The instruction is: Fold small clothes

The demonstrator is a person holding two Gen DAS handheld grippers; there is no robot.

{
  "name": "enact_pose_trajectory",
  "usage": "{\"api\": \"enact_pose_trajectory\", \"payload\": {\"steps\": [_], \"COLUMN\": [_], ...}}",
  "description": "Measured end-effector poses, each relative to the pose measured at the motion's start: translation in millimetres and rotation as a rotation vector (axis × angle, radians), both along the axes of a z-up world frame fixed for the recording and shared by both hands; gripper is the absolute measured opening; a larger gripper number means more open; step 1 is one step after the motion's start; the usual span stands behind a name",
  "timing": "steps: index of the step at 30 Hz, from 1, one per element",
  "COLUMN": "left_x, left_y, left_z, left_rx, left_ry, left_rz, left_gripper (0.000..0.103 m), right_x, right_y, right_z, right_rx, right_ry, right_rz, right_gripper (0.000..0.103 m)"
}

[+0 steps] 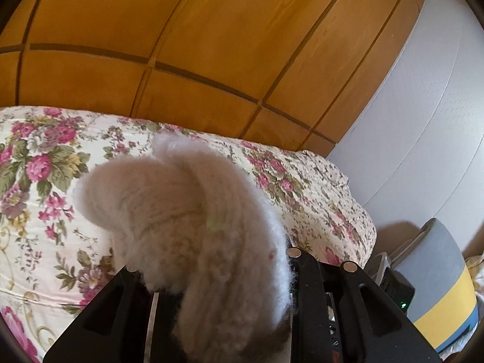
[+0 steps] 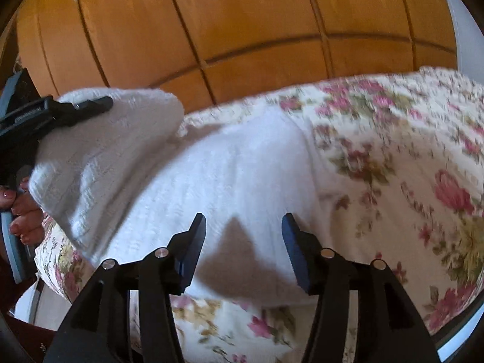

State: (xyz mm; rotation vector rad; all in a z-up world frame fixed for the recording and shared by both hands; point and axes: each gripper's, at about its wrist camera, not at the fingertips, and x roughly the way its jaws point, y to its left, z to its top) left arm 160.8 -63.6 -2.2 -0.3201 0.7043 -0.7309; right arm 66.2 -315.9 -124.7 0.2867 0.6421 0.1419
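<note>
Right wrist view first: my right gripper (image 2: pixel 243 227) hangs released, its two blue-padded fingers (image 2: pixel 193 251) spread wide over the white knitted garment (image 2: pixel 230 175), not touching it as far as I can tell, and casting a shadow on the knit. I count one garment; most of it lies on the bed's floral bedspread (image 2: pixel 408 163), while its left end is lifted off the bed. That raised end is clenched in my left gripper (image 2: pixel 90 104), seen from the side at the left edge; there is pale lettering on its black body, but it is too small and blurred for me to read. Below it, the operator's hand (image 2: pixel 21 211) with pink-painted nails wraps the handle. From the left wrist, the left gripper (image 1: pixel 230 275) is almost buried in one fluffy cream bunch of the garment (image 1: pixel 187 217), which fills the space between the fingers and rises above the floral bedspread (image 1: pixel 45 181). Behind the bed stands a panelled wooden wardrobe (image 1: pixel 196 36), with a white wall (image 1: pixel 423 139) to its right. At the lower right sits one grey, yellow and blue object (image 1: pixel 444 290) that I cannot identify.
</note>
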Motion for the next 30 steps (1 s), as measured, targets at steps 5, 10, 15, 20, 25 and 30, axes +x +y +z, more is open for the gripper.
{"api": "enact_pose_trajectory", "payload": {"steps": [5,10,15,20,25,30], "left_x": [-6,-5,-9,-19,-26,-40], "left_y": [-17,-38,-71,-115,-138,-121], "left_z": [-2,-5,-5,-16,-36,-17], "left_rx": [0.034,0.057,0.084,0.233,0.294,0.03], "left_ry": [-0.014,-0.023,-0.056,-0.11,-0.101,-0.058], "left_rz": [-0.018,-0.047,-0.105,-0.185,-0.242,-0.34], "left_gripper": [0.021,0.021,0.021,0.022,0.053,0.08], "right_x": [1,-2,-2,-2,-4,-9], "right_y": [6,3,-4,-5,-2,2], "right_z": [-12,-15,-17,-18,-19,-22], "right_rx": [-0.026,-0.007,0.047,0.062,0.041,0.01], "right_ry": [0.016,0.008,0.007,0.0,-0.017,-0.048], "right_rz": [0.008,0.01,0.009,0.017,0.024,0.036], "right_gripper": [0.053,0.055,0.055,0.055,0.057,0.058]}}
